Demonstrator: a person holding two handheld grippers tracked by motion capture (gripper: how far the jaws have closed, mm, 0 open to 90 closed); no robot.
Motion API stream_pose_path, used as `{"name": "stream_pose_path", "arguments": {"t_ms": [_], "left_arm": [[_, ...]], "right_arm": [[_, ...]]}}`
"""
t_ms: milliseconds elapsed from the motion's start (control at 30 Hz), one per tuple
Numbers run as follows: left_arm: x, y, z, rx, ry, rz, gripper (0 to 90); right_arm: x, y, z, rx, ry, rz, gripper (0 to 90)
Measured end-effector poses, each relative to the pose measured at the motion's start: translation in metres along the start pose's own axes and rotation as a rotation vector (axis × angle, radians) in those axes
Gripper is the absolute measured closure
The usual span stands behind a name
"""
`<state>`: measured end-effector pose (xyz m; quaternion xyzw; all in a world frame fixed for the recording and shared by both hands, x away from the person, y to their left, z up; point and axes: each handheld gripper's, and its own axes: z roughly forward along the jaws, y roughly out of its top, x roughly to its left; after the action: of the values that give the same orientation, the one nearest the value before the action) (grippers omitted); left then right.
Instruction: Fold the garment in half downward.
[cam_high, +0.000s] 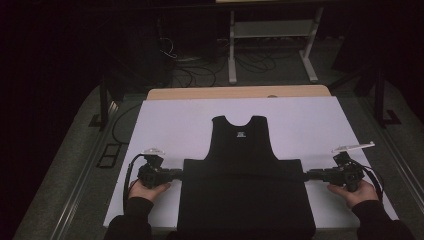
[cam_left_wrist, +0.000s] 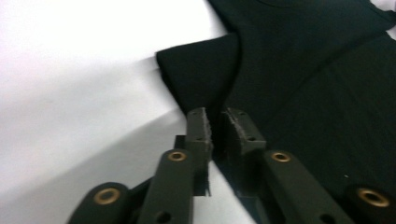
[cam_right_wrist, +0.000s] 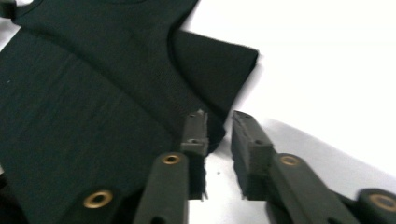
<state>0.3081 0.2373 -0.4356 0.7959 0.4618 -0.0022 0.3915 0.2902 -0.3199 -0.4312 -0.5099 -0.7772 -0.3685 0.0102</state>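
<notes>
- A black shirt (cam_high: 243, 175) lies flat on the white table (cam_high: 165, 120), its lower half folded up.
- Our left tongs (cam_high: 176, 173) and right tongs (cam_high: 311, 174) sit at the fold's ends, jaws narrowly parted, gripping nothing.
- We judge this fold finished; next needs fresh edges.

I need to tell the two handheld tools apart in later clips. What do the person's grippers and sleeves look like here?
Both look alike: the left gripper and the right gripper are black, each with a pale three-cornered plate on top and a black cable looping behind. Up close, the jaws are dark flat bars with brass-coloured rivets and rough pads. The sleeves are dark and long.
</notes>
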Motion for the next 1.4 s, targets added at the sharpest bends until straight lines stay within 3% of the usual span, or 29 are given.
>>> {"name": "stream_pose_path", "arguments": {"t_ms": [100,400,533,700,767,867,967,1100,1400], "left_arm": [[0.002,-0.001,-0.002,-0.018,0.018,-0.012,68.1],[0.001,0.003,-0.005,-0.050,0.043,0.021,45.2],[0.002,0.007,-0.009,-0.090,-0.009,0.018,39.8],[0.003,0.012,-0.011,-0.123,-0.012,0.017,29.1],[0.003,0.015,-0.011,-0.126,-0.005,0.033,24.4],[0.003,0.017,-0.011,-0.142,-0.002,0.041,16.2],[0.005,0.018,-0.009,-0.170,0.000,0.060,11.2],[0.006,0.021,-0.006,-0.161,0.022,0.086,1.0],[0.005,0.031,-0.006,-0.165,0.023,0.153,0.0]], "right_arm": [[-0.001,0.000,-0.003,-0.026,-0.018,0.005,64.1],[-0.003,0.001,-0.006,-0.072,-0.035,0.005,40.9],[-0.003,0.003,-0.007,-0.083,-0.013,-0.012,29.8],[-0.003,0.008,-0.006,-0.079,-0.007,-0.043,13.6],[-0.002,0.009,-0.007,-0.091,0.002,-0.062,11.0],[-0.001,0.012,-0.006,-0.099,-0.008,-0.087,0.0],[-0.001,0.014,-0.006,-0.108,-0.011,-0.103,0.0],[-0.002,0.018,-0.005,-0.111,-0.025,-0.119,0.0],[0.000,0.026,-0.010,-0.176,-0.047,-0.156,0.0]]}}
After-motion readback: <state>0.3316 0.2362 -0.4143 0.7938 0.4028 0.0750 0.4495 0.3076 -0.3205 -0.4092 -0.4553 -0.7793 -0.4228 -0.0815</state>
